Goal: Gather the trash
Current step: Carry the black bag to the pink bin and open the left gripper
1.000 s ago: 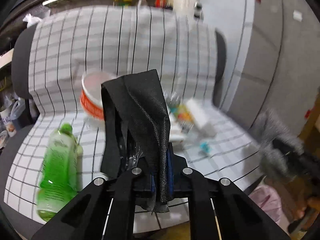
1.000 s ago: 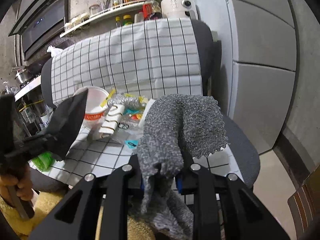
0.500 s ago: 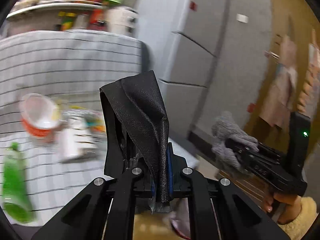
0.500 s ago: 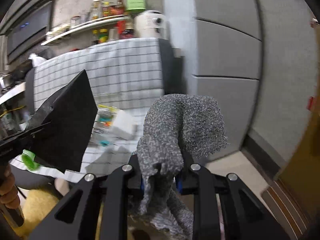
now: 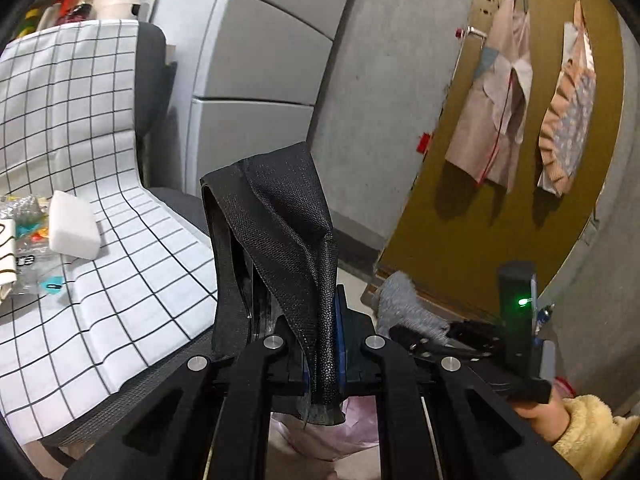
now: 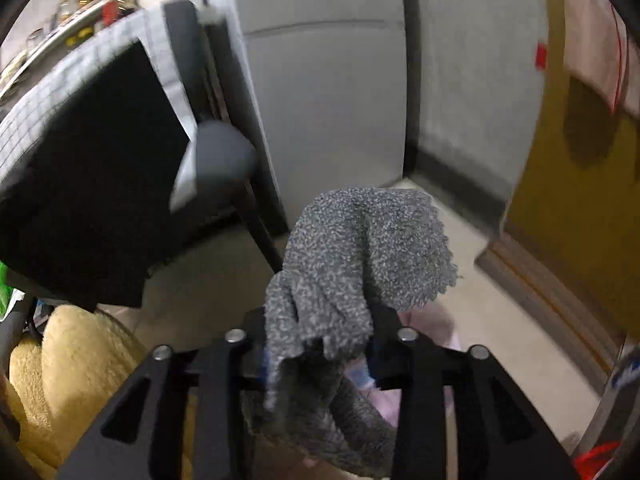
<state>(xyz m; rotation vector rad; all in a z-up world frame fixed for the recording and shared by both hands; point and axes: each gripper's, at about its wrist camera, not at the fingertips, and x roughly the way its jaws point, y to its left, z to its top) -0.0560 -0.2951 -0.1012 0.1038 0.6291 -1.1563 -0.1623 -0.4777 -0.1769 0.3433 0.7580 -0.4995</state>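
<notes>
My left gripper (image 5: 320, 360) is shut on a black textured fabric piece (image 5: 276, 240) that stands up between its fingers. My right gripper (image 6: 320, 356) is shut on a grey speckled cloth (image 6: 360, 256) that droops over the jaws. The right gripper with the grey cloth (image 5: 404, 308) also shows low at the right of the left wrist view. The black fabric (image 6: 88, 184) fills the left of the right wrist view. A pink plastic bag (image 5: 320, 436) lies on the floor below both grippers; it also shows in the right wrist view (image 6: 424, 324). Loose trash (image 5: 24, 236) and a white foam block (image 5: 72, 224) lie on the chair's checked cloth (image 5: 120, 280).
A grey chair (image 5: 152, 80) covered by the checked cloth stands at the left. A grey fridge (image 5: 260, 80) is behind it. A yellow-brown door (image 5: 500, 200) with hanging fans (image 5: 568, 112) is at the right. Beige floor (image 6: 500, 320) lies below.
Both grippers swung right, away from the chair seat and its trash, and tipped down toward the floor with the pink bag. Each still holds its cloth.
</notes>
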